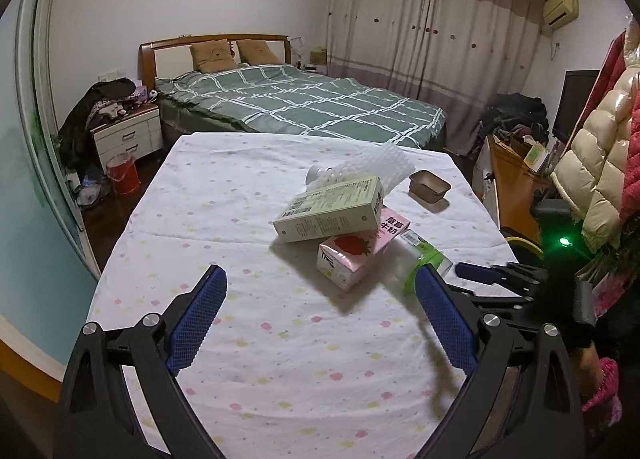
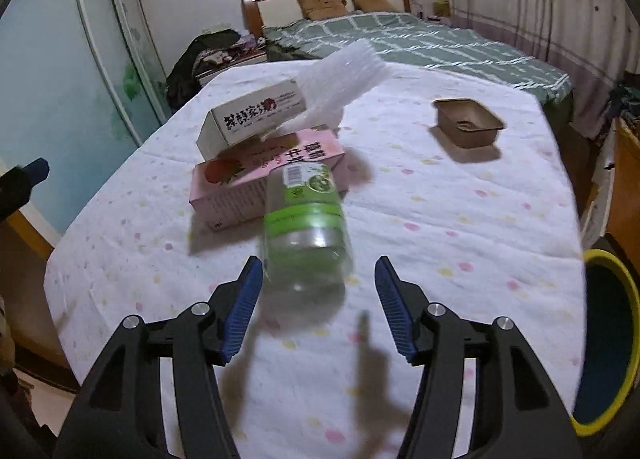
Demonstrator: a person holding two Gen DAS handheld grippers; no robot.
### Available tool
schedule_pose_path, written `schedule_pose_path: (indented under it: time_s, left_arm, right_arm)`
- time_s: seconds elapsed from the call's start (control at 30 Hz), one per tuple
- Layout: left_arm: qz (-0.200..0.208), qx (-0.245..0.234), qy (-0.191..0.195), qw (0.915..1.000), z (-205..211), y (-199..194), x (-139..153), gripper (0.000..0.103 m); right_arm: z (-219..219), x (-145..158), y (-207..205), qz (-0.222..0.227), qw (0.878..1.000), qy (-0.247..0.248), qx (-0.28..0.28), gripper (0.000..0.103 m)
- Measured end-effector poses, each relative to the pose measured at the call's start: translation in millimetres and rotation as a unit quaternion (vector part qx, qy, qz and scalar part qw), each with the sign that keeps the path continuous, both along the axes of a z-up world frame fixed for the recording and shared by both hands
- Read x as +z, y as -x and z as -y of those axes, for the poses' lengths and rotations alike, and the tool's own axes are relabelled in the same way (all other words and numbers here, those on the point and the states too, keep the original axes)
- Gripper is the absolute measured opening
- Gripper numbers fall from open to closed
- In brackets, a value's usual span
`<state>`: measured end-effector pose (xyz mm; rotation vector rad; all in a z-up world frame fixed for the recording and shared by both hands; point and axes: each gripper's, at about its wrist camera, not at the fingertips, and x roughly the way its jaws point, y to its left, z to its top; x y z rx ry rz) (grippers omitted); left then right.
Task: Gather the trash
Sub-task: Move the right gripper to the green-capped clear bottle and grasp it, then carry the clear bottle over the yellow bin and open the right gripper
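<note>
A clear plastic bottle (image 2: 304, 215) with a green label lies on its side on the flowered tablecloth, its base toward me. My right gripper (image 2: 319, 265) is open, and the bottle's base sits between its blue pads without either pressing on it. Behind the bottle a pink strawberry milk carton (image 2: 264, 175) lies flat, with a cream box (image 2: 252, 119) and white foam netting (image 2: 340, 79) on top of it. A brown paper tray (image 2: 466, 123) stands apart to the right. My left gripper (image 1: 320, 275) is wide open and holds nothing, short of the pile (image 1: 332, 211).
A bin with a yellow rim (image 2: 612, 271) stands off the table's right edge. The table (image 1: 224, 195) is bare on its left half and near side. A bed (image 1: 300, 103) lies beyond it, a nightstand and red bucket (image 1: 122, 175) to the left, hanging coats (image 1: 600, 139) to the right.
</note>
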<state>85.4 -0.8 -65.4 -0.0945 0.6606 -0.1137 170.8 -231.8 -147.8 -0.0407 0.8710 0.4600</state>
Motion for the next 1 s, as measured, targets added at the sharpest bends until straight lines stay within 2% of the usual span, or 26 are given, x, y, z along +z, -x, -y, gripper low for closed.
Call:
schedule_pose_path:
  time_s: [0.23,0.27,0.63,1.0]
  left_arm:
    - [-0.015,-0.007,0.008,0.9998,3.9,-6.7,-10.0,0.094]
    - [-0.016,-0.008,0.008,0.9998,4.8,-7.4,-10.8,0.094]
    - [-0.032,-0.019,0.013,0.9992,13.0,-14.9,-25.9,0.094]
    - [-0.037,-0.028,0.008,0.9989,23.2,-14.6,-30.0,0.094]
  right_arm:
    - [-13.7,-17.9,-21.4,-0.032,0.999,-0.02,0.006,0.056]
    - [-13.3,-18.2,-21.9,-0.032,0.999,-0.022,0.005,0.052]
    - [14.2,13.4,-2.2,0.004,1.0,-0.021,-0.018,0.049]
    - [41.1,18.9,24.4,0.006,0.999,-0.034,-0.037,0.049]
